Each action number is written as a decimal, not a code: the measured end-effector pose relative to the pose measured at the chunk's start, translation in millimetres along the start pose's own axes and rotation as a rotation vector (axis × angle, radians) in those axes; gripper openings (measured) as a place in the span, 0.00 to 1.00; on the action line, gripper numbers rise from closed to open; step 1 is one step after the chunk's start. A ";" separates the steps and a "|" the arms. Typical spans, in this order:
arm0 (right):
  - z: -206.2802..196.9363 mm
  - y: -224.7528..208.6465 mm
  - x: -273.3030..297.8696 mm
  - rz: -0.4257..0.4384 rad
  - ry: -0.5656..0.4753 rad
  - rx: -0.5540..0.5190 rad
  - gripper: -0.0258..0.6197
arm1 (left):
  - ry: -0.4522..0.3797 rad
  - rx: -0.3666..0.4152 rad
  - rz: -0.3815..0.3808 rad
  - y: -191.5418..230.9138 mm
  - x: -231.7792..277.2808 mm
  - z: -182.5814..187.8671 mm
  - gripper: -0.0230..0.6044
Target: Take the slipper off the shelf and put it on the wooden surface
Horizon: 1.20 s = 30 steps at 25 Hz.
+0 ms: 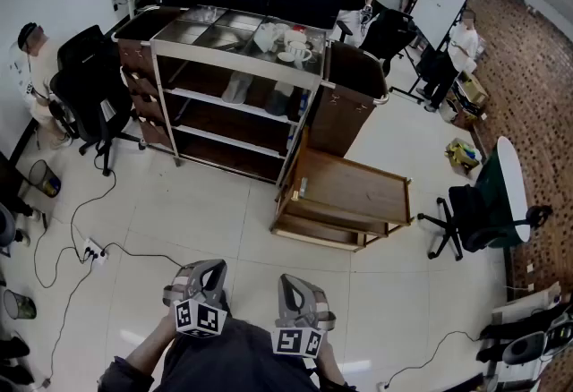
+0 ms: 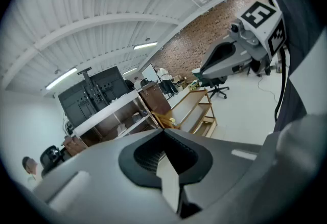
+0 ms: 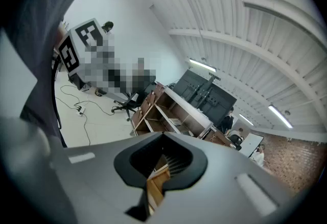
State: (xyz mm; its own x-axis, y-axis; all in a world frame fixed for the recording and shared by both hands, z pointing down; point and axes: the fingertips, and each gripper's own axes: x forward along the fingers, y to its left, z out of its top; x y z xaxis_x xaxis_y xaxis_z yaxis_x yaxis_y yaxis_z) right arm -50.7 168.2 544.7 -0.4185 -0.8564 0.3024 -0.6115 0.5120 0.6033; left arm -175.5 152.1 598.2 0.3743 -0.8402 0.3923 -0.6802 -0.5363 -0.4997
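A metal shelf unit (image 1: 235,59) stands across the room. On its middle shelf lie a grey slipper (image 1: 237,88) and a darker one (image 1: 282,99). To the right of the unit, a low wooden stand (image 1: 354,189) rests on the floor. My left gripper (image 1: 208,267) and right gripper (image 1: 294,281) are held close to my body at the bottom of the head view, far from the shelf, both shut and empty. The left gripper view shows its jaws (image 2: 164,132) closed, with the shelf unit (image 2: 120,118) and stand (image 2: 196,110) beyond. The right gripper (image 3: 163,137) points at the shelf unit (image 3: 176,110).
Black office chairs (image 1: 89,86) stand left of the shelf and another (image 1: 479,211) at the right. A cable and power strip (image 1: 92,249) lie on the floor at my left. A brown cabinet (image 1: 354,95) adjoins the shelf. Cups (image 1: 294,43) sit on top. People stand at the back.
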 end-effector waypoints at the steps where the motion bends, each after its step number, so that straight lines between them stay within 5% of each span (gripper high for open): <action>1: -0.2 -3.7 2.4 -0.015 0.009 0.005 0.04 | -0.002 0.030 0.002 6.3 8.2 0.9 0.07; 14: -42.7 -59.9 75.1 -0.041 0.094 0.056 0.05 | 0.002 0.144 0.019 70.7 161.6 13.0 0.25; 20: -58.6 -103.4 182.8 -0.058 0.191 -0.011 0.05 | 0.059 0.278 0.023 140.8 325.0 -18.9 0.41; 30: -55.0 -249.8 319.8 -0.226 0.367 0.081 0.05 | 0.088 0.546 -0.010 236.3 620.9 -23.0 0.51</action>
State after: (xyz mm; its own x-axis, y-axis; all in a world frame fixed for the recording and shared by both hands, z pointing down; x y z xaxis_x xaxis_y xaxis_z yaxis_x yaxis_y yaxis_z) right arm 5.1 -237.3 531.4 -0.0106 -0.9074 0.4202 -0.7173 0.2997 0.6291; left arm -118.3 -494.4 741.5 0.3091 -0.8379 0.4500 -0.2430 -0.5270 -0.8144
